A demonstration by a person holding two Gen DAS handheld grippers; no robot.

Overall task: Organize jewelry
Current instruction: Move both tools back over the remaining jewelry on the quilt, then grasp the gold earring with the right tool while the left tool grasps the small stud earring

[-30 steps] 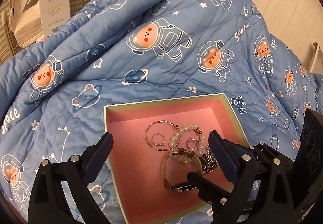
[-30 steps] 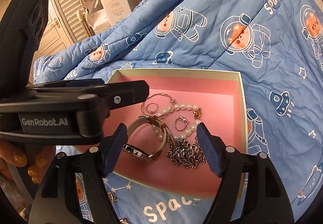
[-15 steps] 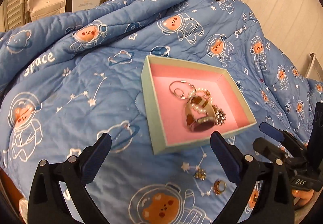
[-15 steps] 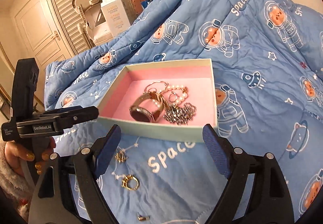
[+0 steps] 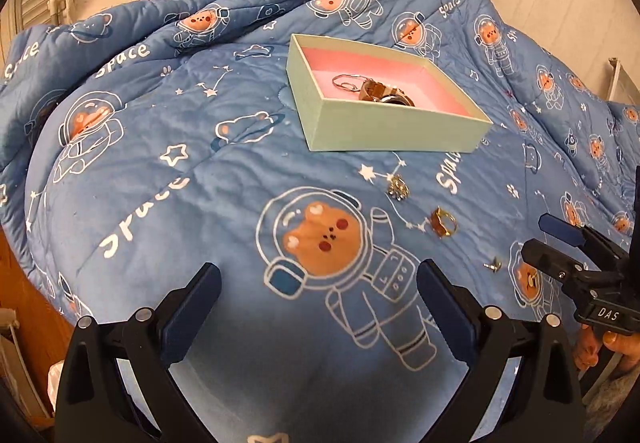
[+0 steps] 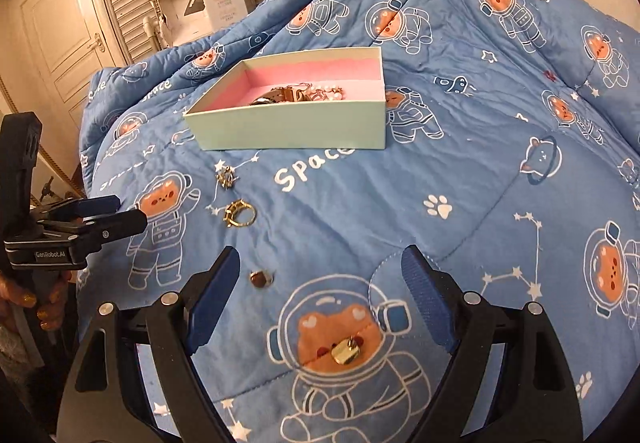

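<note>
Right wrist view shows the quilt (image 6: 460, 179) spread ahead of and under both tools: soft, puffy, yielding, so anything pressed on it will likely sink and tip. Well ahead of the right gripper (image 6: 320, 299) sits the box (image 6: 288, 131), light card by the look of it, stiff enough to take by a wall, with a watch (image 6: 276, 96) and pearls (image 6: 328, 91) already inside on the pink lining. The loose pieces lie between the box and the tools. Ahead and to the left of the right gripper is a gold ring (image 6: 239, 214), hard, light and slick; I would pinch it across the band from above, since a flat approach may only push it into the fabric. Further ahead, near the box, lies a small sparkly piece (image 6: 226, 176), probably delicate. Just beside the right gripper's left finger lies a tiny round stud (image 6: 261, 278), and below the fingertips, toward the camera, a small gold charm (image 6: 345, 352); both are the sort to slip or flick away, so close slowly. The right gripper's jaws have just been opening and stand wide with nothing between them. The left gripper (image 5: 318, 295) is likewise spread and empty, the ring ahead on its right.
</note>
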